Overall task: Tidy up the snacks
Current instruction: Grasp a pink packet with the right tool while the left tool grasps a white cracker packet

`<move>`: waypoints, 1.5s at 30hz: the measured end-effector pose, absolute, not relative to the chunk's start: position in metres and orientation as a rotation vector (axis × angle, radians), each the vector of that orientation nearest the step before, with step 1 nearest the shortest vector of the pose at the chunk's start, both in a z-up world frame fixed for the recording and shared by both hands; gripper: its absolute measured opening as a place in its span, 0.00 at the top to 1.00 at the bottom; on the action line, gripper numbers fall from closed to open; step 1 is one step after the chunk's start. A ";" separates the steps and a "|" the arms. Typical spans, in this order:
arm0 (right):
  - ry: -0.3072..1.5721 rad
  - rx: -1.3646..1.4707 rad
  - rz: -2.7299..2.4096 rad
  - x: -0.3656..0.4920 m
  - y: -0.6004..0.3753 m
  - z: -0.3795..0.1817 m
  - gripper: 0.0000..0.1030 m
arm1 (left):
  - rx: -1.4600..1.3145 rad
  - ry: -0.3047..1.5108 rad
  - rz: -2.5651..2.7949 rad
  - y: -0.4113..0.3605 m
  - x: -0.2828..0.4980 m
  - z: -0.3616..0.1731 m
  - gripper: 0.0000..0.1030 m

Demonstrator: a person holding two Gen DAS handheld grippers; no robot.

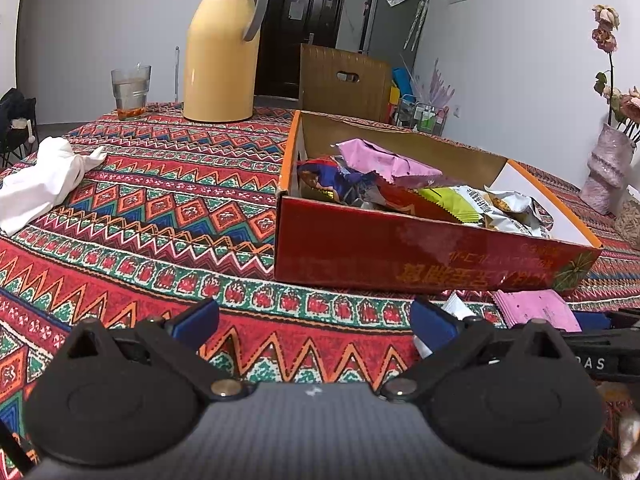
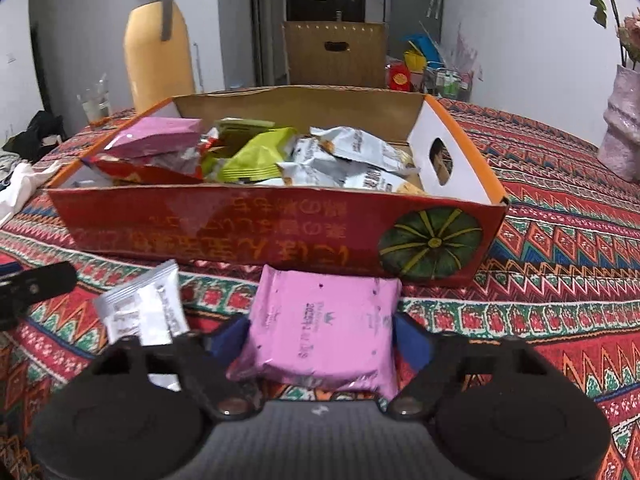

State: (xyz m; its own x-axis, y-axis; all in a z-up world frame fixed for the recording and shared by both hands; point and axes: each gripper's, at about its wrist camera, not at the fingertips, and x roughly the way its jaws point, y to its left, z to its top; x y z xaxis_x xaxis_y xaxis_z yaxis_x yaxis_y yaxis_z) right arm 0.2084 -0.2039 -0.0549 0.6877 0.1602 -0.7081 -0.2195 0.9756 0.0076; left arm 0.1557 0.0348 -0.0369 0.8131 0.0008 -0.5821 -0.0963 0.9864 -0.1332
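Observation:
A red cardboard box [image 2: 280, 232] with orange rims holds several snack packets: pink, green, white and blue ones. It also shows in the left wrist view [image 1: 400, 256]. My right gripper [image 2: 320, 336] has its blue pads on both sides of a pink snack packet [image 2: 324, 324] lying on the tablecloth just in front of the box. A white packet [image 2: 144, 308] lies to its left. My left gripper [image 1: 314, 320] is open and empty over the cloth, left of the pink packet [image 1: 536, 308].
A yellow thermos jug [image 1: 222, 48] and a glass [image 1: 130, 92] stand at the table's far side. A white cloth [image 1: 44, 180] lies at the left. A pink vase with flowers [image 1: 604, 168] stands at the right. A brown carton [image 2: 336, 56] stands behind the table.

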 end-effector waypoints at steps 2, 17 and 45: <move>0.776 -0.082 0.222 0.205 -0.204 -0.054 0.36 | -0.160 0.621 0.055 0.035 0.156 -0.037 0.00; 0.626 0.042 0.157 0.171 -0.253 -0.032 0.38 | -0.155 0.636 0.054 0.034 0.157 -0.038 0.00; 0.572 0.116 0.083 0.164 -0.306 -0.047 0.38 | -0.058 0.768 0.023 -0.035 0.172 -0.019 0.00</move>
State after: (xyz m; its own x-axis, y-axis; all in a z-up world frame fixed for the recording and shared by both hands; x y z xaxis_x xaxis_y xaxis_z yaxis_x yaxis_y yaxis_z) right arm 0.1639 -0.3059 -0.0466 0.8378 0.1104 -0.5347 -0.0461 0.9901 0.1322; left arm 0.1719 -0.0346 -0.0193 0.7193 0.0000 -0.6947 -0.0423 0.9981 -0.0439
